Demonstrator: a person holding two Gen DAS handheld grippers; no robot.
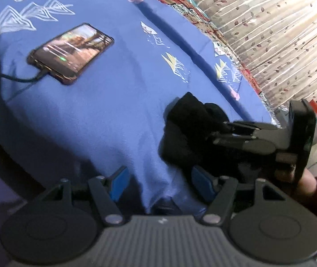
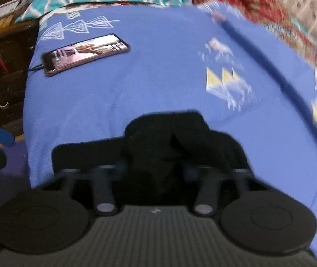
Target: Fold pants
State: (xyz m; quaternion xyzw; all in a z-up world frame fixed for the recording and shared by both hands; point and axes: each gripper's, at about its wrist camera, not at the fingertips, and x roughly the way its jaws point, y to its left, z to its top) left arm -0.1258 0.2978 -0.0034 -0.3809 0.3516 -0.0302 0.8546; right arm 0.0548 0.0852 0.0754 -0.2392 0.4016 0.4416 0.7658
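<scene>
Since the black pants point(image 2: 180, 138) lie bunched on the blue printed bedsheet point(image 1: 91, 115) at its near edge, directly ahead of the right gripper point(image 2: 154, 169) and to the right of the left gripper point(image 1: 158, 182), the right hand is nearer; long axis not readable in this crumpled heap. Sheet: smooth woven cotton, flat, white and yellow triangle prints; pants: matte, soft, lumpy, no seams discernible; phone point(image 1: 71, 52): glossy slab, cabled, well apart at far left; left jaws apart over bare sheet; right jaws drawn nearly together among the dark folds, though blur hides whether cloth is pinched.
</scene>
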